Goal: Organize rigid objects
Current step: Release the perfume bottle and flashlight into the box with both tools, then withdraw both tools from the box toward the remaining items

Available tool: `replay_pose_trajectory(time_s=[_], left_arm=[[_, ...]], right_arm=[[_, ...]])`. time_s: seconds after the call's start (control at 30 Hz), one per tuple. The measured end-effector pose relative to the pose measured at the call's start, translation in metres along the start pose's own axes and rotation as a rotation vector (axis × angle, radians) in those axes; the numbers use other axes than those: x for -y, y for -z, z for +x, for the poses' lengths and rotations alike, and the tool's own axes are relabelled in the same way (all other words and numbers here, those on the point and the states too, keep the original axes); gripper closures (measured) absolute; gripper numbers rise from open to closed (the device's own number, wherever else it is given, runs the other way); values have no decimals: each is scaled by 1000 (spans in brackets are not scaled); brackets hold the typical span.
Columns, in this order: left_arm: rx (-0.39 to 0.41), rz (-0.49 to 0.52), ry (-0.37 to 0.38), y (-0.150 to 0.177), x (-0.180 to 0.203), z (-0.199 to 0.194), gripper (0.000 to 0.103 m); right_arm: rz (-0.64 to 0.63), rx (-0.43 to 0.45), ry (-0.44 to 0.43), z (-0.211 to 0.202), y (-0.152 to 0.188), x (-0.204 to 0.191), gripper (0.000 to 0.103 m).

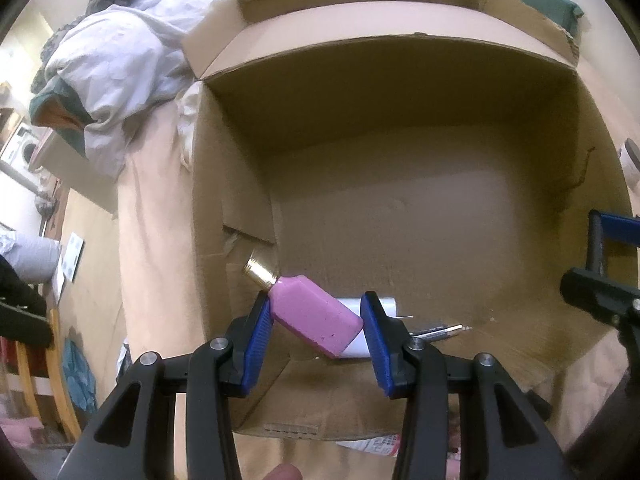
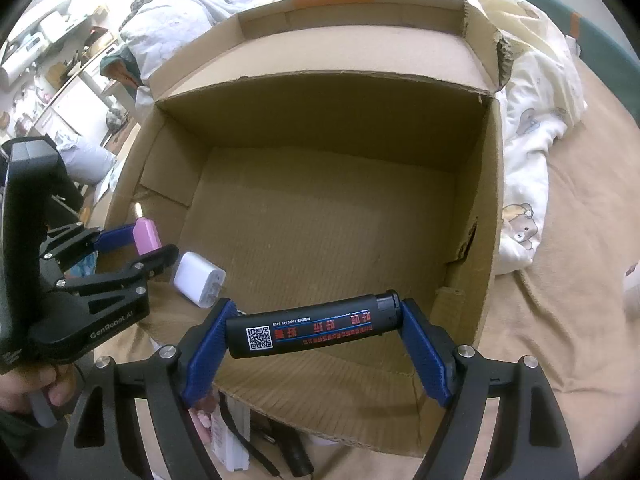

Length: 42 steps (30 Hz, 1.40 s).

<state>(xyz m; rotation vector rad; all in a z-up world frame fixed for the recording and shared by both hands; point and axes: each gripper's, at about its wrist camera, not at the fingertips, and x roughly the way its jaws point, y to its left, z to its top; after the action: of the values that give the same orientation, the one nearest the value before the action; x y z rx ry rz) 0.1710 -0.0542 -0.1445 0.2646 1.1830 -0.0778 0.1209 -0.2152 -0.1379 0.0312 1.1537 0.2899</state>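
Left tongs [image 1: 316, 320] clench a pink bottle [image 1: 314, 320] over the cardboard box [image 1: 400, 216]; right tongs [image 2: 316, 330] grasp a black lighter [image 2: 312, 330].

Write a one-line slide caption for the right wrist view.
Right gripper holds a black lighter lengthwise over the cardboard box; white charger inside.

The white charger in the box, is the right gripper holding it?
No, the white charger lies on the floor of the cardboard box, while the right gripper has its jaws on a black lighter.
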Motion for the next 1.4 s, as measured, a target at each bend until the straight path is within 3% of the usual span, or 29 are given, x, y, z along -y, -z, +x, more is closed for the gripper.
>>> replay_pose_trajectory(time_s=[0.1, 0.23, 0.27, 0.33, 0.43, 1.07, 1.4], left_arm=[[-2, -2, 3, 1, 1, -1, 62], [17, 9, -4, 1, 3, -6, 59], [21, 12, -15, 1, 4, -8, 56], [40, 20, -13, 1, 6, -14, 35], [78, 22, -16, 0, 8, -24, 24], [111, -9, 2, -1, 3, -40, 22], [144, -84, 23, 5, -15, -65, 21]], right_arm=[[7, 10, -2, -3, -1, 0, 16], [2, 35, -8, -7, -2, -2, 0], [0, 45, -15, -9, -2, -3, 0], [0, 65, -21, -14, -2, -4, 0], [12, 101, -28, -22, -3, -3, 0], [5, 124, 15, -42, -2, -9, 0], [-3, 147, 29, -58, 4, -14, 0]])
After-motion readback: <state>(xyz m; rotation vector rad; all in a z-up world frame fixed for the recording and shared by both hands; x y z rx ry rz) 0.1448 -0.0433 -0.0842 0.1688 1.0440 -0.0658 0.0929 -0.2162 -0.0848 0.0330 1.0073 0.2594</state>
